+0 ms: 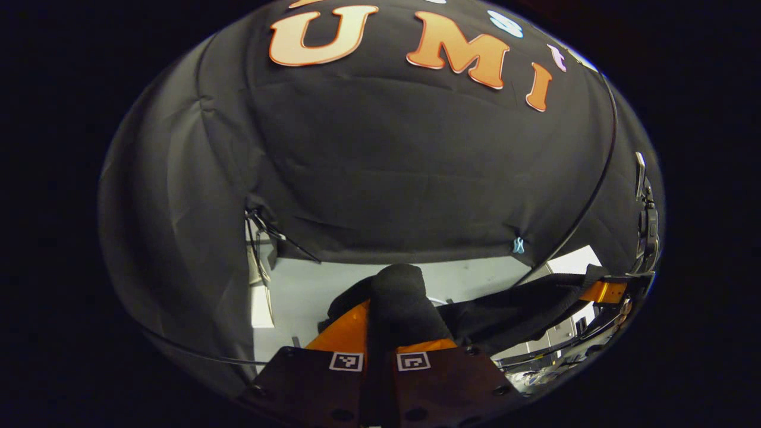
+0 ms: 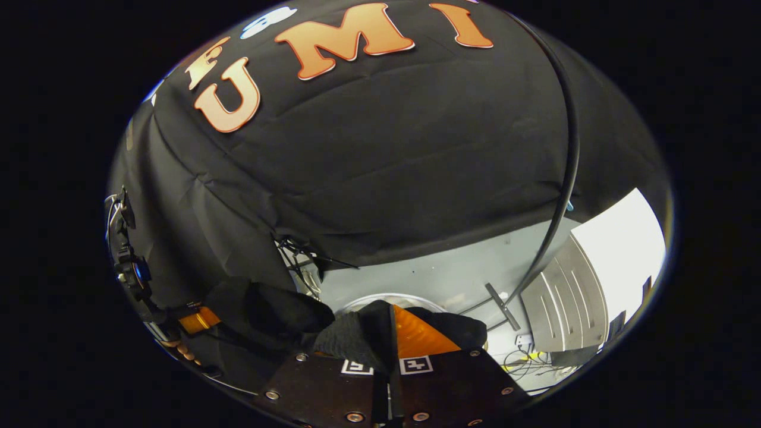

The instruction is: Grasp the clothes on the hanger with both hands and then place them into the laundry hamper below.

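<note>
left gripper (image 1: 389,339) clamps cloth (image 1: 399,297) | right gripper (image 2: 389,342) pinches cloth too | risk: uneven release snags it on hamper (image 2: 380,299) rim

In the left gripper view we cannot see the fingertips of the left gripper (image 1: 389,333): the black garment (image 1: 401,303) bunched between its orange fingers covers them. In the right gripper view the same cloth hides the right gripper (image 2: 386,336) at its left finger, and most of the pale hamper rim (image 2: 389,298) behind. At the near left edge, the other gripper's orange finger (image 2: 199,320) is cut off.
</note>
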